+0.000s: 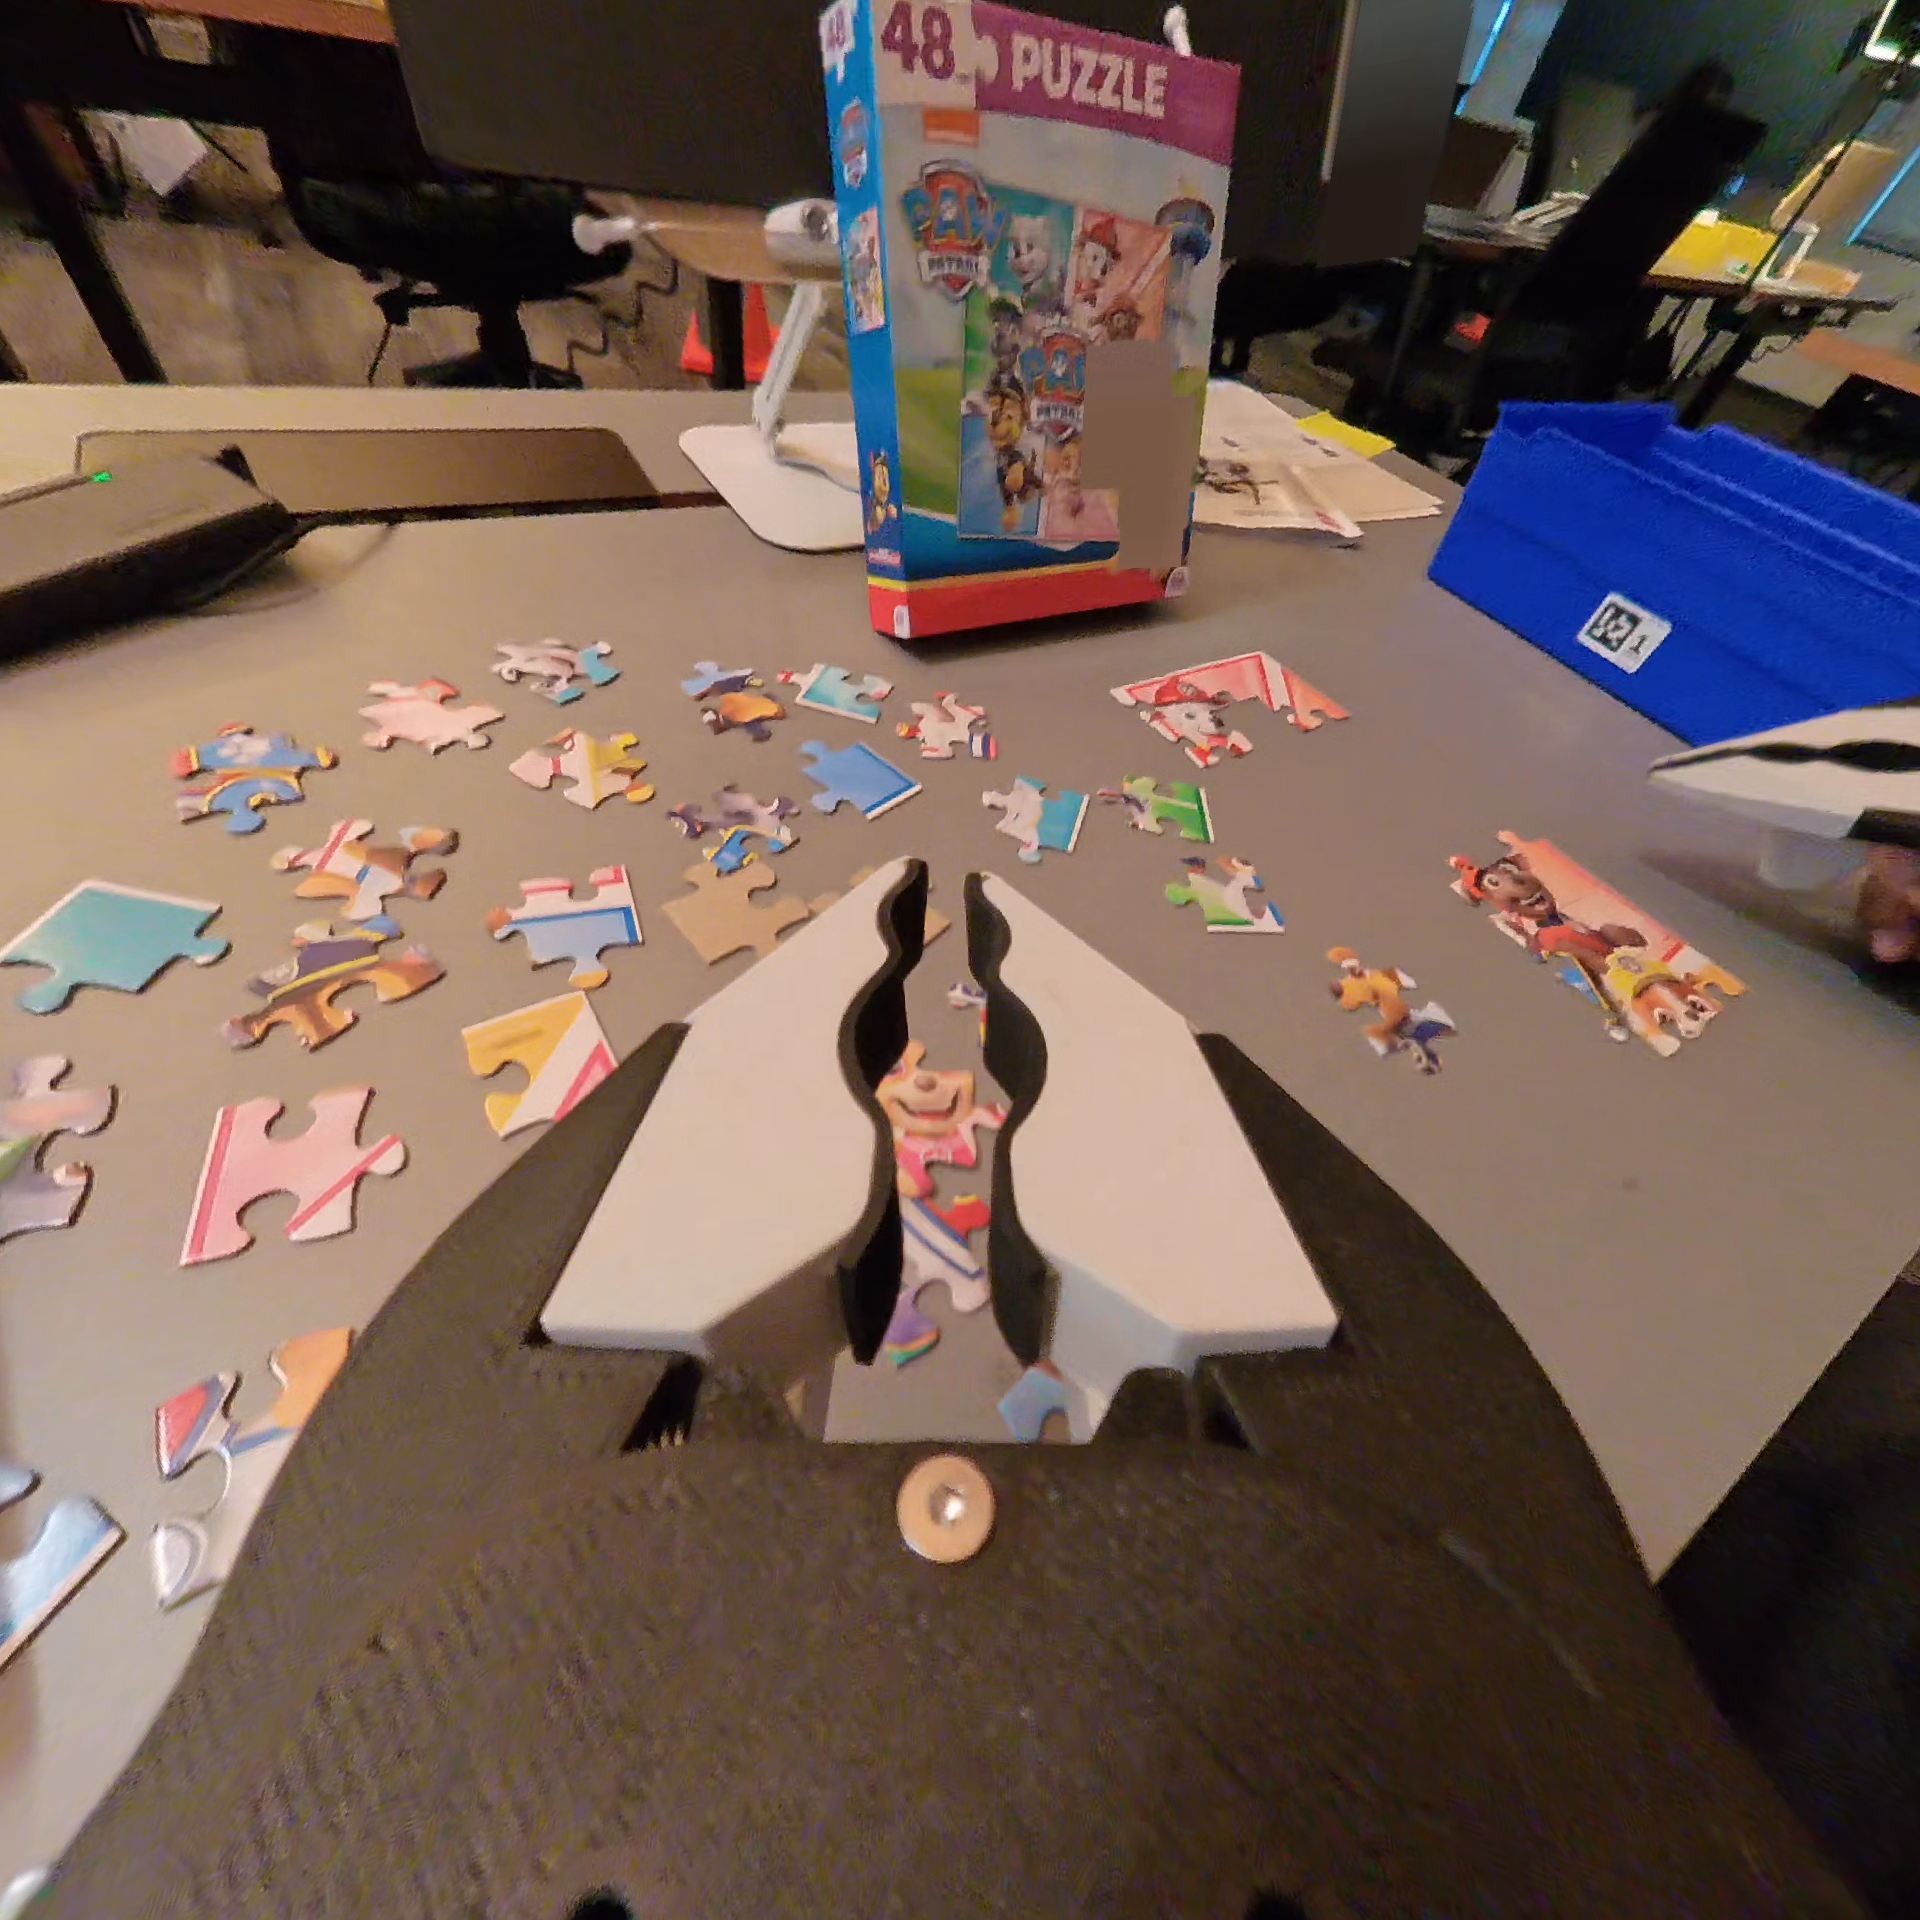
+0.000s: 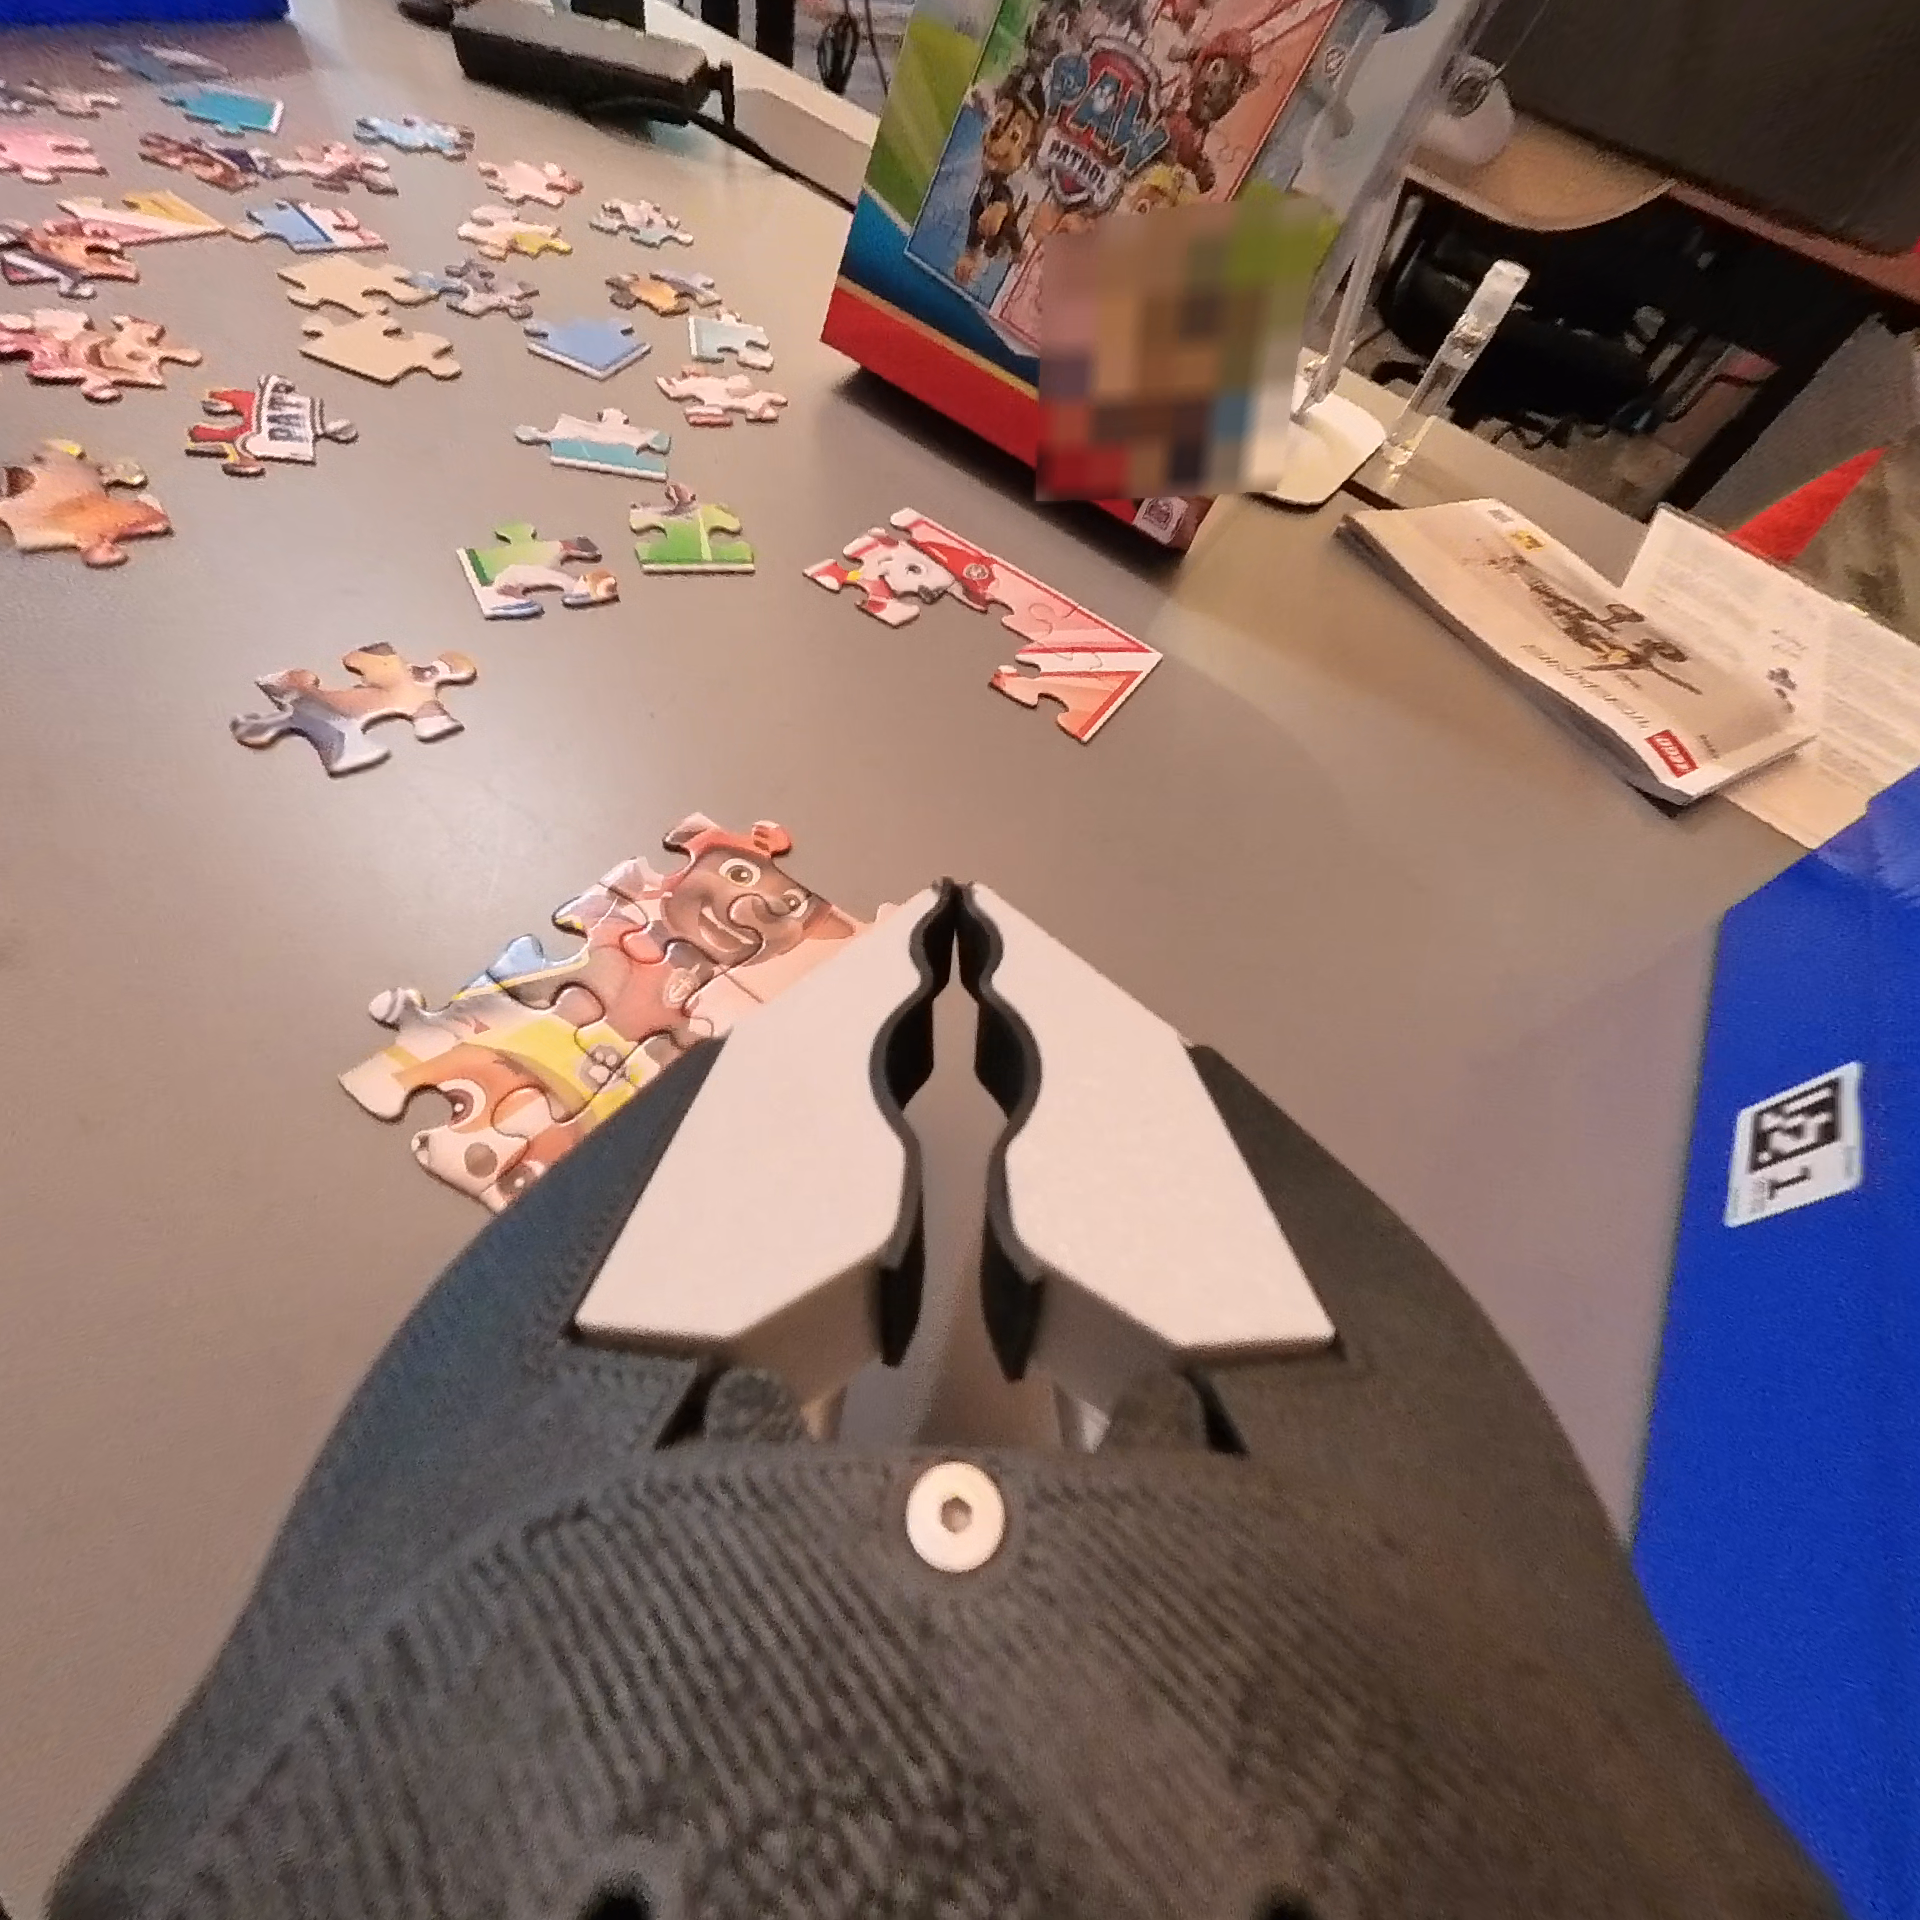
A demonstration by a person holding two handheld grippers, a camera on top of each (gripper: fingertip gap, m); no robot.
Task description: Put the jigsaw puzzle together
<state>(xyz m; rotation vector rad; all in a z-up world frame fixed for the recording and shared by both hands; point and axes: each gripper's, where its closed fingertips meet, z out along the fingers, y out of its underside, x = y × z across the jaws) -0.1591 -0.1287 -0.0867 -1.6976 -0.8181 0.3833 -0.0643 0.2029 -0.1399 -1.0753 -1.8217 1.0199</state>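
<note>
Two hand-held grippers hover over a grey bench (image 1: pixel 1351 1195) scattered with jigsaw pieces.

The left gripper (image 1: pixel 945 883) has its fingertips slightly apart – a narrow gap shows between the black pads and nothing is clamped. Below it, seen through the gap, lies a piece showing a cartoon pup in pink (image 1: pixel 935 1132). A face-down brown piece (image 1: pixel 727 909) lies just left of the tips. Loose pieces spread toward the bench's left edge.

The right gripper (image 2: pixel 951 891) has its fingertips pressed together on nothing. Just to its left lies a joined cluster of pieces (image 2: pixel 582 1018) with cartoon pups, partly hidden under the gripper's left finger. Farther off lies a smaller joined red-and-white corner section (image 2: pixel 987 623).

A puzzle box (image 1: pixel 1029 343) stands upright near the bench's far edge. A blue bin (image 1: pixel 1683 561) sits at the right edge – paper booklets (image 2: pixel 1579 644) lie between it and the box.
</note>
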